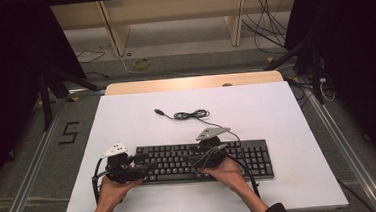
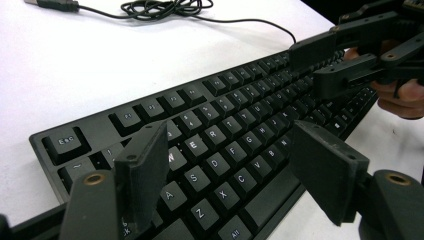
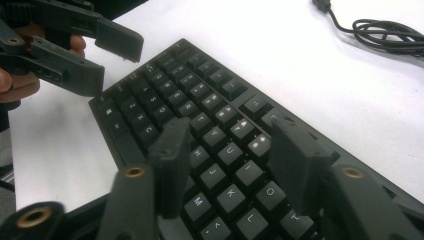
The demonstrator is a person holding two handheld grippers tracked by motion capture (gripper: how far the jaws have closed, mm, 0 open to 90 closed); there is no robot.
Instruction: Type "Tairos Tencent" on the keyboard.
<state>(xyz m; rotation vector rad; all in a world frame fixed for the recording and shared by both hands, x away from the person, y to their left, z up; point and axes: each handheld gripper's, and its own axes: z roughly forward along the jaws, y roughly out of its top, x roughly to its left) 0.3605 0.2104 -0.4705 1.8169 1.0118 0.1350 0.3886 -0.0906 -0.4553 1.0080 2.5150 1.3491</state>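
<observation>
Both grippers hover low over a black keyboard (image 1: pixel 205 161) lying near the front of the white table (image 1: pixel 127 120), the left gripper (image 2: pixel 227 172) and right gripper (image 3: pixel 227 160) each with jaws spread wide and holding nothing, so a dip of either hand could press stray keys.

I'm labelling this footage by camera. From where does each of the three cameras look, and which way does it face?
High view: above the person's side, facing forward and down on the table; both forearms enter below.
Left gripper view: rides the left gripper, looking along its jaws over the keyboard.
Right gripper view: rides the right gripper, over the keys.
Shared: the keyboard and coiled cable.
</observation>
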